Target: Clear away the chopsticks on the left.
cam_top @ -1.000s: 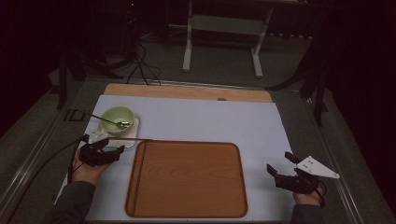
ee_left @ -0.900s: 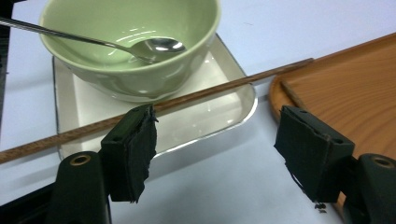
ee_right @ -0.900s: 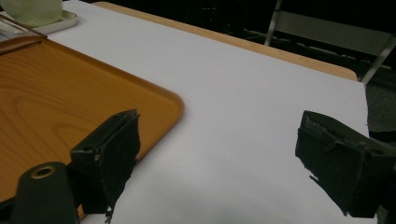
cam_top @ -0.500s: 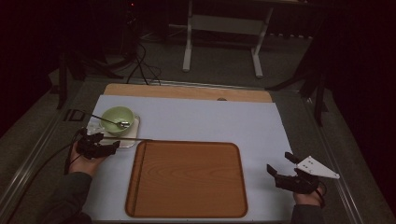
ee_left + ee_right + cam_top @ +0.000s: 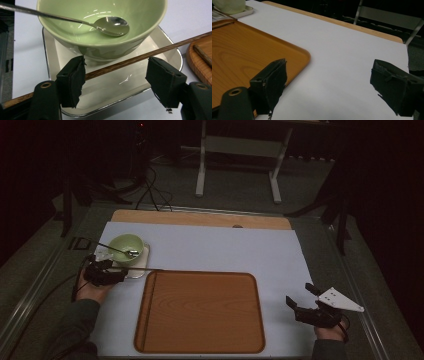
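Note:
A green bowl (image 5: 126, 245) with a metal spoon (image 5: 131, 253) in it stands on a small metal tray (image 5: 142, 271) at the table's left. A brown chopstick (image 5: 125, 63) lies across that tray, reaching toward the wooden tray (image 5: 200, 312). My left gripper (image 5: 117, 85) sits low in front of the bowl (image 5: 100, 47). Its jaws are wide apart and have just been closing a little. The chopstick runs between them, and the pads do not press on it. My right gripper (image 5: 300, 295) stands open over the white table top (image 5: 349, 50), right of the wooden tray (image 5: 249, 55), with nothing between its fingers.
The wooden tray fills the table's front middle. A white sheet (image 5: 215, 250) covers the table, and a bare wooden strip (image 5: 200, 218) runs along its far edge. Cables (image 5: 150, 190) and a white stand (image 5: 240, 165) are on the floor beyond.
My left gripper has moved a little to the left and away from the person, closer to the small tray. The right gripper has kept still.

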`<action>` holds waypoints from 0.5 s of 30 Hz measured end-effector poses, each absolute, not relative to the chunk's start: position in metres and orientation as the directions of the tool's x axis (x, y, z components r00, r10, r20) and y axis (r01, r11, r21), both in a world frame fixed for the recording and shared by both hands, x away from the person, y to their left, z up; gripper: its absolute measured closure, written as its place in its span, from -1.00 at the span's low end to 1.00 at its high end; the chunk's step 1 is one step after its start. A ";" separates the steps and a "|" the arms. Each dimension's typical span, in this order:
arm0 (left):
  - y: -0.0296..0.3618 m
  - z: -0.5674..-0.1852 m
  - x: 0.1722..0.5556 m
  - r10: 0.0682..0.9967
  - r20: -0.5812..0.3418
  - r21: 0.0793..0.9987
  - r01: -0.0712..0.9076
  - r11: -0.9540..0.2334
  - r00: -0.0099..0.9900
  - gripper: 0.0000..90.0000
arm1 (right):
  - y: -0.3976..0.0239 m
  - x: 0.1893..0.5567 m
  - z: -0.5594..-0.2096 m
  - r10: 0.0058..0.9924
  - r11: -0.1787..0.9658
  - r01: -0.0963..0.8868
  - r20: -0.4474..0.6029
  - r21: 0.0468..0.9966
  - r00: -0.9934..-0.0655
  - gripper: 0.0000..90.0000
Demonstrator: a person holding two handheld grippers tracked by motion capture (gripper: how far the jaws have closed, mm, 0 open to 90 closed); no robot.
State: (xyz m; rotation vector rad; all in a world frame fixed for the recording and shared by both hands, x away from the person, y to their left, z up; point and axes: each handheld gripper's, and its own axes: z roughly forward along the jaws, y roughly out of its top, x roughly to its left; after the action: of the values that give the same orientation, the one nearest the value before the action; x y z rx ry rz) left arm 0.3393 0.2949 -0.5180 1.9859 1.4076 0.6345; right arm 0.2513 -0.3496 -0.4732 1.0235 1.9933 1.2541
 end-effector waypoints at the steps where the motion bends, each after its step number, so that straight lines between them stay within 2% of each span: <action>1: 0.296 -0.520 0.340 0.950 0.024 0.724 0.649 -0.231 0.312 -0.27 | -0.350 0.251 -0.473 0.835 0.268 0.303 -0.064 0.914 -0.546 -0.70; 15: 0.299 -0.520 0.340 0.946 0.054 0.728 0.635 -0.257 0.321 -0.16 | -0.349 0.251 -0.474 0.834 0.270 0.306 -0.062 0.913 -0.549 -0.70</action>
State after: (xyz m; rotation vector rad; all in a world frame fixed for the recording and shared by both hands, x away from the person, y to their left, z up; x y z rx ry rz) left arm 0.3405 0.2994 -0.5202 1.9874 1.3892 0.6654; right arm 0.2514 -0.3493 -0.4735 1.0240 1.9962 1.2535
